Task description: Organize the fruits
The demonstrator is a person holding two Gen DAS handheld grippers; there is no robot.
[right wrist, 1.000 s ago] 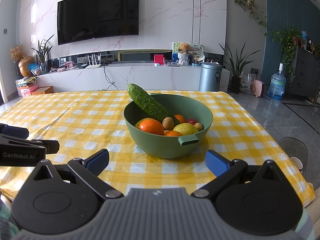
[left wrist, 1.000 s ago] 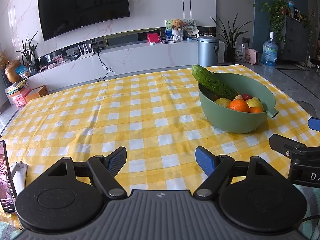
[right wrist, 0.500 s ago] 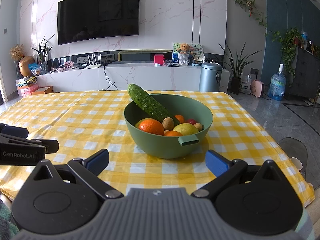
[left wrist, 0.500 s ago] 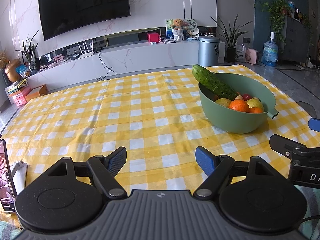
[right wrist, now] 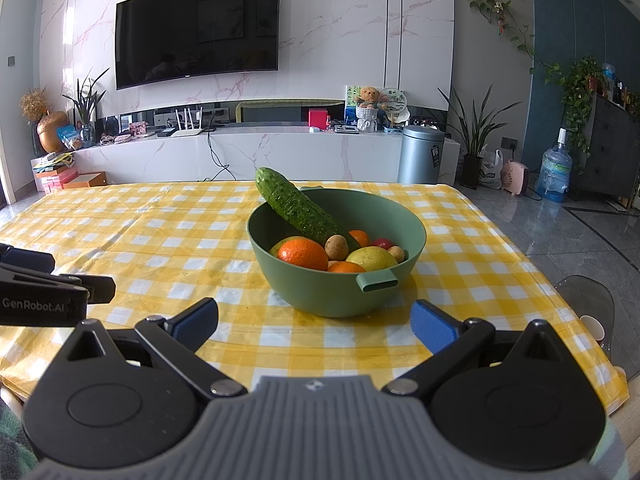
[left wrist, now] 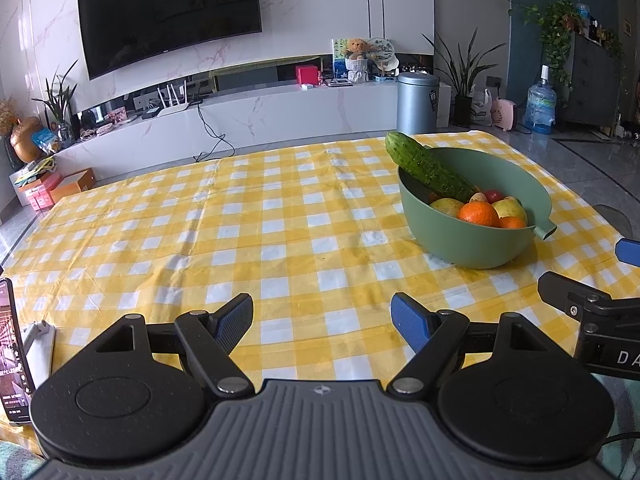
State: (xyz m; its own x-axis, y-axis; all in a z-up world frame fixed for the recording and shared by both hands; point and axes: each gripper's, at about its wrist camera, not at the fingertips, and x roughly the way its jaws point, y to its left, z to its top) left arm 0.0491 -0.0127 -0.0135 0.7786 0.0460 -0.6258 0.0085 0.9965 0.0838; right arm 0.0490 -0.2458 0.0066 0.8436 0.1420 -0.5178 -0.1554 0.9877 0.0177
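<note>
cloth (right wrist: 160, 240) yellow-white check | bowl (right wrist: 332, 296) green | cucumber (right wrist: 298, 208) dark green | small round fruit (right wrist: 383, 243) — probably red

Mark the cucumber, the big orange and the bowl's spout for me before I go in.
cucumber (right wrist: 298, 208), right wrist view, middle of its bumpy body leaning on the bowl rim.
big orange (right wrist: 303, 254), right wrist view, centre of its peel.
bowl's spout (right wrist: 378, 281), right wrist view, its near face.

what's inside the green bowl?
In the green bowl: a cucumber leaning over the rim, oranges, a yellow-green fruit, small brown fruits. Lower layers are hidden.
</note>
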